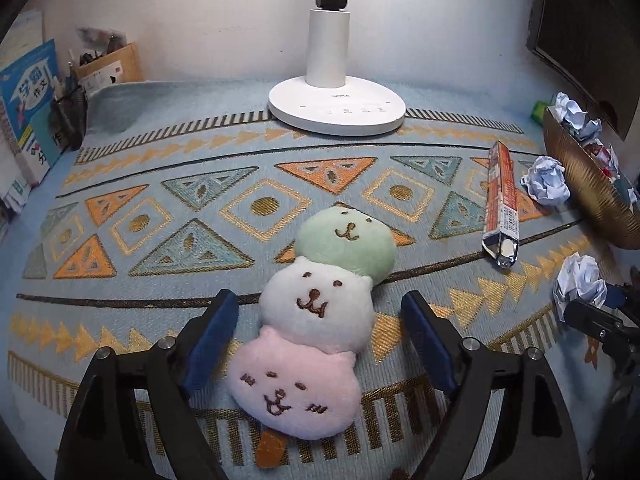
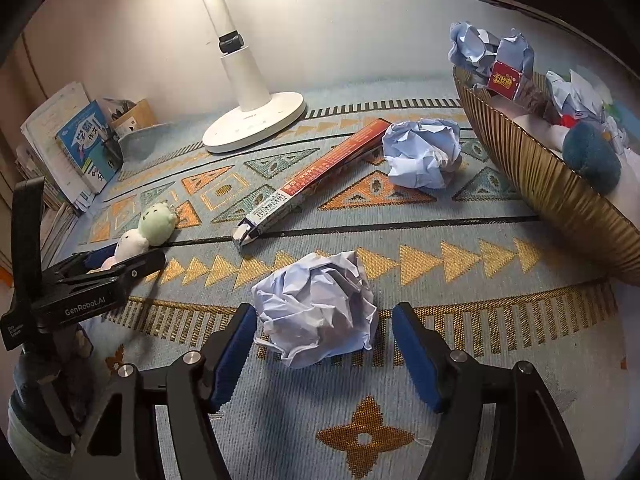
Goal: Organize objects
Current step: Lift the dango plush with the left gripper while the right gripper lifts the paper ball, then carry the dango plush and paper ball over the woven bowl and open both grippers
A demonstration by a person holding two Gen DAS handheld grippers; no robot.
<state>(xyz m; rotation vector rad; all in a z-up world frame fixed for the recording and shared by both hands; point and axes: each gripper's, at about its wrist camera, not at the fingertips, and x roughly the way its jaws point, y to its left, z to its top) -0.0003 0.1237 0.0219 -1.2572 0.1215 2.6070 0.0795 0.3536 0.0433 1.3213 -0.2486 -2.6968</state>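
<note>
Both tools at pre-grasp. Left tool (image 1: 320, 328) is wide open, straddling the three-ball plush toy, green, white and pink (image 1: 320, 312), flat on the patterned blue worktop (image 1: 160, 184); pads not touching it. Right tool (image 2: 322, 344) is open around a crumpled pale-blue paper ball (image 2: 318, 312). Next, probably: close both, lift, carry to the ribbed gold basket (image 2: 532, 184).

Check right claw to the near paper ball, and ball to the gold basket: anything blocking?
Nothing visible between the right claw and the near paper ball; the ball sits between its open pads. Toward the gold basket at the right, the mat looks bare; the second paper ball and long red box lie farther back.
</note>
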